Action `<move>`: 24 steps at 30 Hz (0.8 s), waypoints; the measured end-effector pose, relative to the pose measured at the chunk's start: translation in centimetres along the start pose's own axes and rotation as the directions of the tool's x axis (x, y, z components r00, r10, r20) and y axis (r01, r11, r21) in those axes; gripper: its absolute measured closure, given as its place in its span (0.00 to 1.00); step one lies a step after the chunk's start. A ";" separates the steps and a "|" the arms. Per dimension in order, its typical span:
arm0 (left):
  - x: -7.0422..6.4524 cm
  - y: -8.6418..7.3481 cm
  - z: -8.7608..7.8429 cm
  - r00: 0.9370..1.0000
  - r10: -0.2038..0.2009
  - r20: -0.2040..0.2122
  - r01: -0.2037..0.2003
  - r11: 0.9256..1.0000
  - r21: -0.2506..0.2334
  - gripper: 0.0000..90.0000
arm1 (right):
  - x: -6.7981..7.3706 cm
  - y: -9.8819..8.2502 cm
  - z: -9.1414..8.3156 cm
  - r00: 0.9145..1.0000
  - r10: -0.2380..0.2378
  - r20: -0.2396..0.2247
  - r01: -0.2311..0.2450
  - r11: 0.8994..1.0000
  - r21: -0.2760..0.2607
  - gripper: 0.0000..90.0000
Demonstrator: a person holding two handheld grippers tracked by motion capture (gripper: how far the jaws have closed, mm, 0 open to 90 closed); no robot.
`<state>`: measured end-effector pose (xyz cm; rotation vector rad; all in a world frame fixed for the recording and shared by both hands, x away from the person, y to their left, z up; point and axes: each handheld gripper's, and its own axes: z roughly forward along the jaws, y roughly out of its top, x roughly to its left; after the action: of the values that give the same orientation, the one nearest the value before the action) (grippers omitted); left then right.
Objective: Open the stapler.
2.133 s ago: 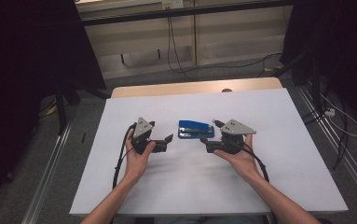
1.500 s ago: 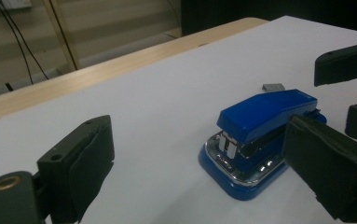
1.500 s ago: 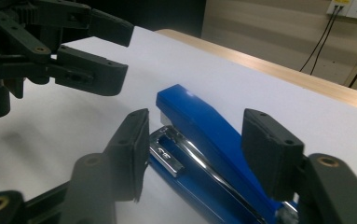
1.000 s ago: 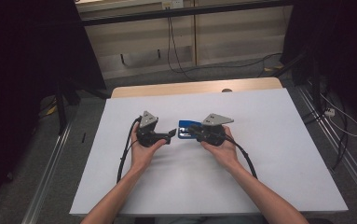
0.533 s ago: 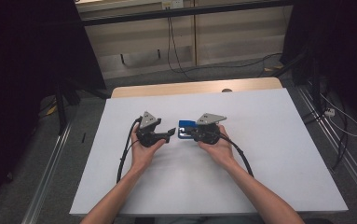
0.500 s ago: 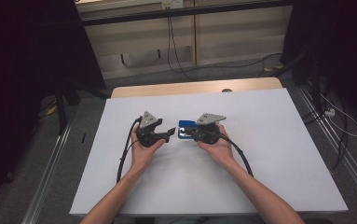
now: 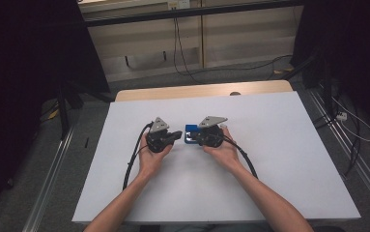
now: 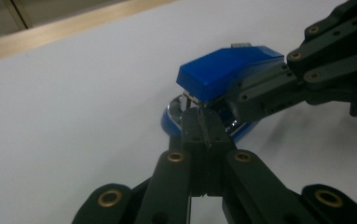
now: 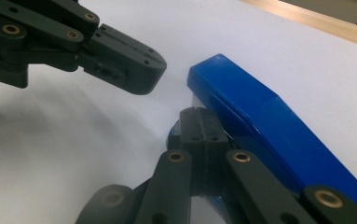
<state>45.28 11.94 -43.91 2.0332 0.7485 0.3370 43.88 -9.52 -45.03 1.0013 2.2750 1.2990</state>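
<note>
A blue stapler (image 7: 190, 129) lies mid-table between my two grippers; its blue lid (image 8: 227, 67) stands raised above its base. My left gripper (image 7: 178, 135) is shut, with its tips (image 8: 200, 116) at the stapler's front end, by the metal mouth. Coming from the right, my right gripper (image 7: 195, 138) is also shut. Its closed jaws reach in under the raised lid, seen in the left gripper view as the right gripper (image 8: 255, 95). In the right gripper view its tips (image 9: 199, 119) rest beside the blue lid (image 9: 260, 116), and the left gripper (image 9: 134, 67) hangs close by.
The white table top (image 7: 279, 159) stretches wide on all sides, with a wooden strip (image 7: 197, 92) along the far edge. Cables (image 7: 132, 162) trail from both grippers toward the person. Metal rails and floor cables run along both sides of the table.
My right gripper has moved left onto the stapler and now covers most of it in the high view. The left gripper has barely shifted.
</note>
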 end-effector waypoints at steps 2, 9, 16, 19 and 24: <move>-0.2 0.0 0.0 1.000 -0.008 0.005 0.008 1.000 0.015 1.00 | -0.1 0.0 0.1 1.000 0.013 0.000 -0.013 1.000 0.005 1.00; 0.1 0.2 0.1 1.000 -0.013 -0.009 0.013 1.000 0.026 1.00 | 0.0 0.1 0.8 1.000 -0.007 0.011 0.006 0.999 0.051 1.00; 0.6 0.9 1.0 0.999 0.018 -0.041 -0.017 1.000 0.020 1.00 | 0.2 0.2 1.0 1.000 -0.016 0.021 0.015 0.998 0.067 1.00; 0.9 0.8 1.3 0.999 -0.007 -0.040 0.008 1.000 0.029 1.00 | 0.1 0.1 1.0 1.000 -0.002 0.016 0.001 0.998 0.059 1.00; 0.9 0.7 1.9 0.999 -0.016 -0.029 0.017 1.000 0.022 1.00 | 0.1 0.1 1.0 1.000 -0.003 0.016 0.002 0.998 0.060 1.00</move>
<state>47.20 10.94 -44.40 2.0455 0.7893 0.3507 44.47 -8.77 -45.46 1.0250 2.3156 1.2237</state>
